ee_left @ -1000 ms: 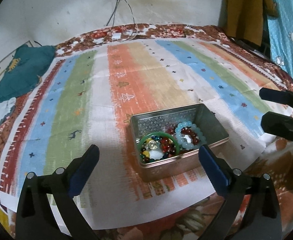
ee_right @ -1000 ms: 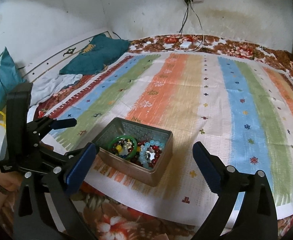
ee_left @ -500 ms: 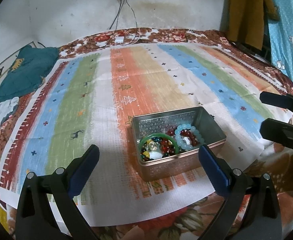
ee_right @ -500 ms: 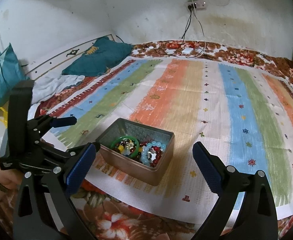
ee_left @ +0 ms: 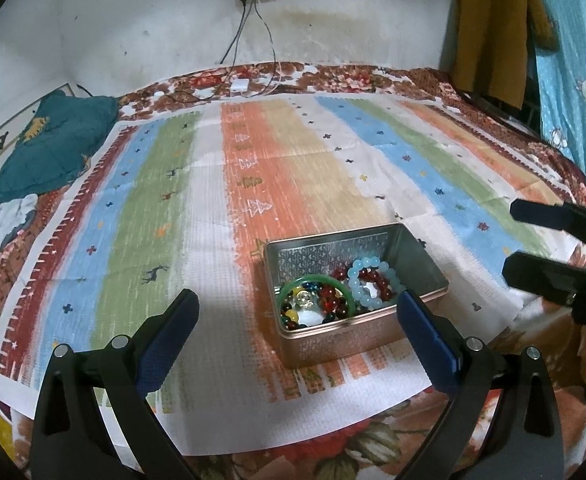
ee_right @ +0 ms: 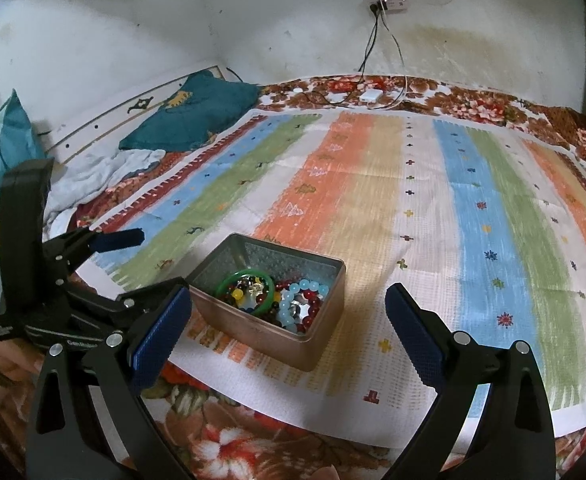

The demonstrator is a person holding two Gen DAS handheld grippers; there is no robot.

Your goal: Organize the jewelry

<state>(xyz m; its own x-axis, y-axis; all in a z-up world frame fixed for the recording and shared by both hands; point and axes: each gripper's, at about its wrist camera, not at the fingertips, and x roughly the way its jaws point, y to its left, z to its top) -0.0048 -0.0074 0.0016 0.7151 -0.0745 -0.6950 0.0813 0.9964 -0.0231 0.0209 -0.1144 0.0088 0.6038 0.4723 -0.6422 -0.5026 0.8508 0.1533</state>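
Observation:
An open metal tin (ee_left: 421, 256) (ee_right: 325, 344) sits on the striped cloth near its front edge. In it lie a green bangle (ee_left: 283, 292) (ee_right: 235, 278), a pale blue bead bracelet (ee_left: 359, 292) (ee_right: 289, 312), red beads (ee_left: 377, 278) and mixed coloured beads. My left gripper (ee_left: 297, 312) is open and empty, held a little in front of and above the tin; it shows at the left of the right wrist view (ee_right: 133, 260). My right gripper (ee_right: 289, 312) is open and empty, and shows at the right of the left wrist view (ee_left: 509, 240).
The striped cloth (ee_left: 165, 240) (ee_right: 473, 240) covers a floral bedspread (ee_right: 233, 440). A teal pillow (ee_left: 53, 148) and white clothes (ee_right: 93, 176) lie at the far left. A charger and cables (ee_left: 239, 84) lie by the back wall. Clothes (ee_left: 489, 28) hang at the right.
Both grippers have drawn back and tilted up a little, so more of the wall shows and the tin sits lower and slightly farther. The tin and jewelry have not moved.

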